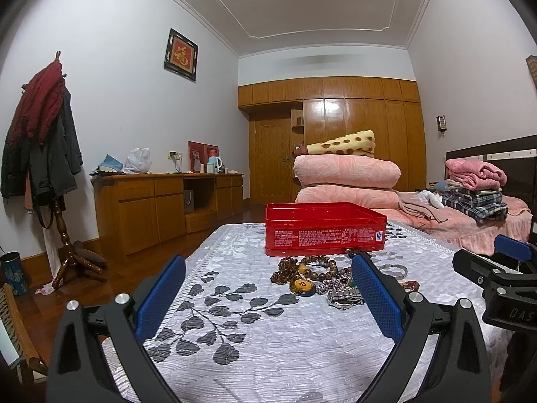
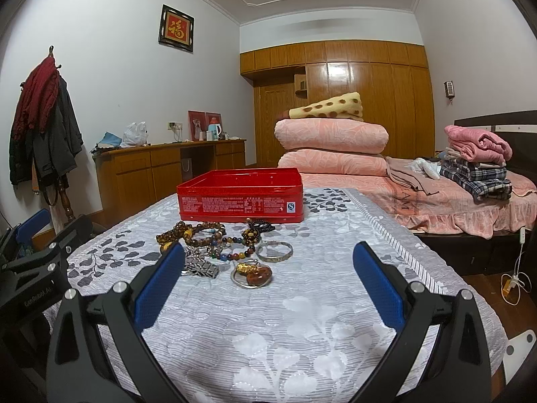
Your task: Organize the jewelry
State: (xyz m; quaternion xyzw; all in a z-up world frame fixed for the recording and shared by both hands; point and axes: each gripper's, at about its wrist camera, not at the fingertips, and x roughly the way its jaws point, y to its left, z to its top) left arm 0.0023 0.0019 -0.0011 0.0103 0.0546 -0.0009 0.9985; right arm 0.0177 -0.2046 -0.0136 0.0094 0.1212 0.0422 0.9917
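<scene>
Folded quilts (image 2: 330,141), coat rack (image 1: 43,141), desk (image 1: 161,201)

tin (image 2: 240,198) behind jewelry pile (image 2: 221,245) | both on table (image 2: 302,319)

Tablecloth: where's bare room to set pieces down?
Bare cloth between the jewelry pile and both open grippers, and right of the silver bangle. Crowded just in front of the red tin.

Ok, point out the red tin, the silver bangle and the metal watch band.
red tin (image 2: 240,206), right wrist view, on its front wall.
silver bangle (image 2: 280,258), right wrist view, on its near rim.
metal watch band (image 1: 342,294), left wrist view, on its links.
</scene>
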